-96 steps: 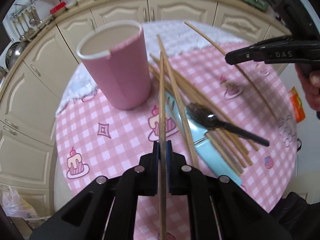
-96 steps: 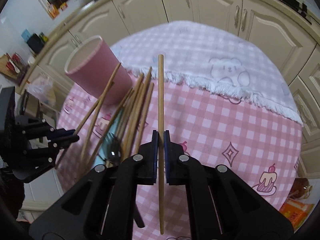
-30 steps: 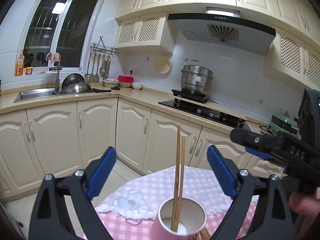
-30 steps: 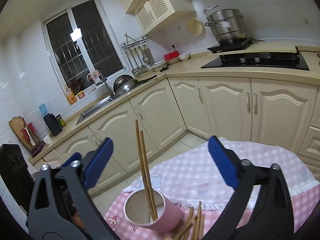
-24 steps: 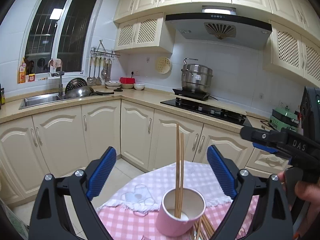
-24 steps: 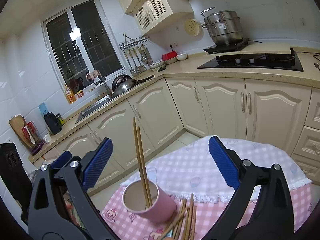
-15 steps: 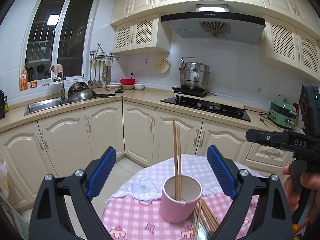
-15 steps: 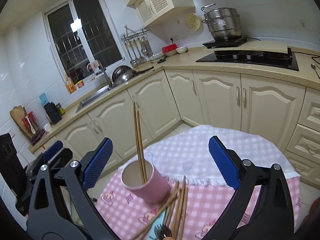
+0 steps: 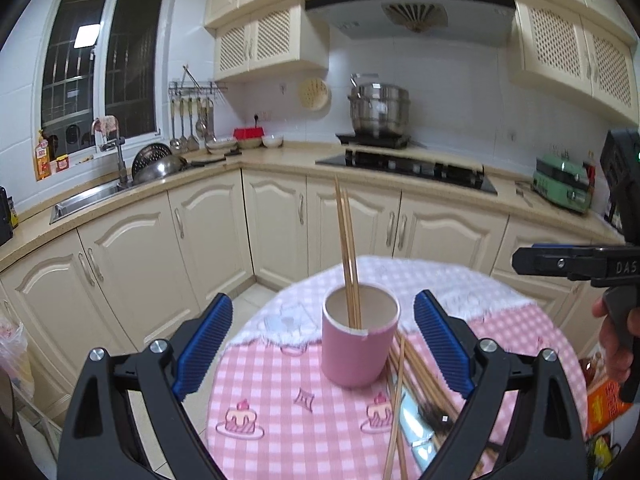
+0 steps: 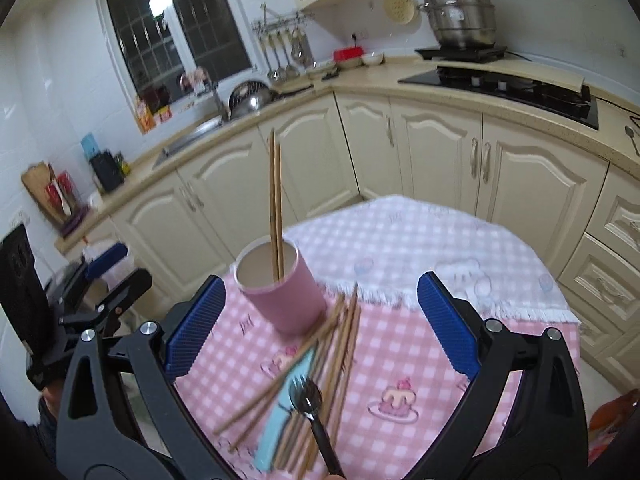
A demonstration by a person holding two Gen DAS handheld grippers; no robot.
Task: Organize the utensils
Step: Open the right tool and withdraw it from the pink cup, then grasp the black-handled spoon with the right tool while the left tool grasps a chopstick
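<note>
both tools [image 9: 323, 344] [image 10: 319, 322] wide apart, two chopsticks [image 9: 347, 256] upright in pink cup [image 9: 356, 352]

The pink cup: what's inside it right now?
Two chopsticks stand upright in the pink cup, side by side, reaching well above the rim. The cup's wall hides their lower ends and its floor, so nothing else in there can be ruled out.

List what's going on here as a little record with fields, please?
place: kitchen, round table with pink checked cloth
cup: pink, upright, holding two chopsticks
loose chopsticks: piled on the table beside the cup
spoon: black, lying on the pile
left tongs: open, empty
right tongs: open, empty
</note>
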